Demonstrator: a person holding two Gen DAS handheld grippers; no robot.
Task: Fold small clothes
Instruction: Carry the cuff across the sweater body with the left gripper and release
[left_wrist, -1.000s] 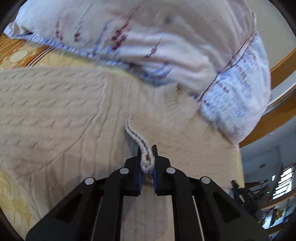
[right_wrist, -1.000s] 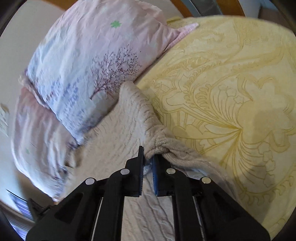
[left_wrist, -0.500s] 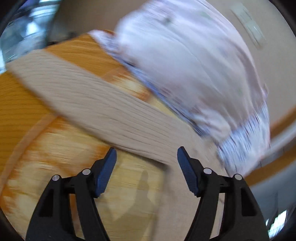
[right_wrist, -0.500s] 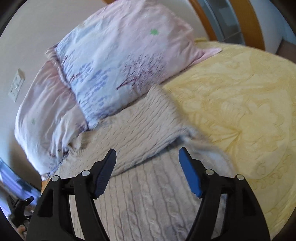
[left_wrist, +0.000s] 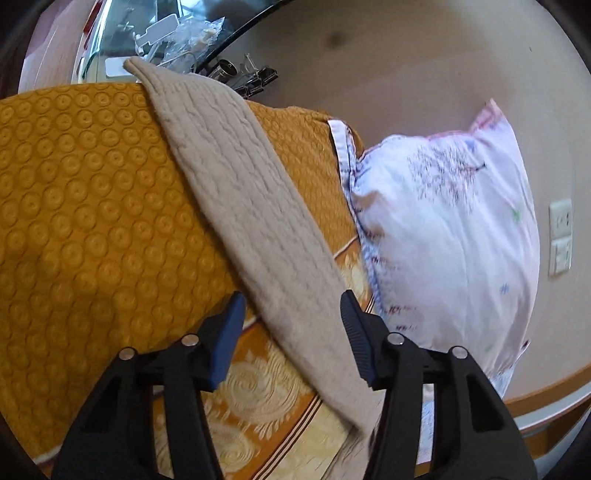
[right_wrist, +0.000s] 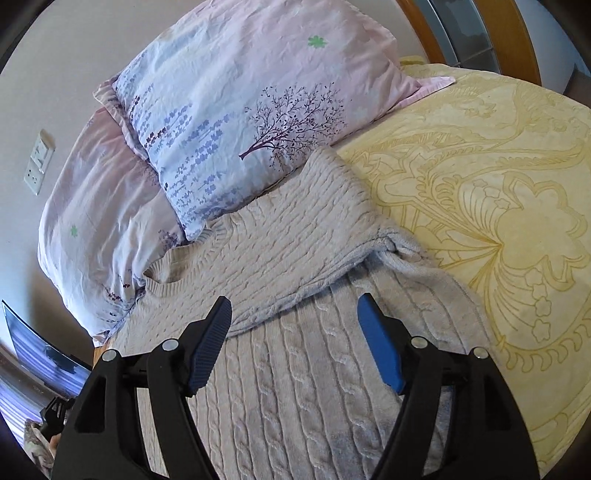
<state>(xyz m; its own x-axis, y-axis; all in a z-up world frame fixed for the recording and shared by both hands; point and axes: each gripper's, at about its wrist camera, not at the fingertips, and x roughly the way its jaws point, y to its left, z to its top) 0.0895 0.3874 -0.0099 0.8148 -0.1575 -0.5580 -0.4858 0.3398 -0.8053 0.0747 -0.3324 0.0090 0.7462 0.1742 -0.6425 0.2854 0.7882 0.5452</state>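
Observation:
A beige cable-knit sweater (right_wrist: 295, 362) lies flat on the bed, its right sleeve (right_wrist: 295, 240) folded across the chest. My right gripper (right_wrist: 293, 314) hovers open just above the folded sleeve's edge, touching nothing. In the left wrist view the sweater's other sleeve (left_wrist: 243, 206) stretches out straight across the orange bedspread (left_wrist: 85, 206) toward the bed's edge. My left gripper (left_wrist: 291, 314) stands astride that sleeve near its shoulder end; its jaws are closing, and the pads do not press on the knit.
Two floral pillows (right_wrist: 236, 110) rest against the wall at the head of the bed, one also seen as a pillow (left_wrist: 450, 240) right of the left gripper. A glass side table (left_wrist: 166, 33) with clutter lies beyond the sleeve's cuff. Yellow bedspread (right_wrist: 498, 206) spreads to the right.
Both grippers let go of the knit folds they pinched and opened. The left one swung far over to the outstretched sleeve and rolled; the right one drew back slightly from the folded sleeve.

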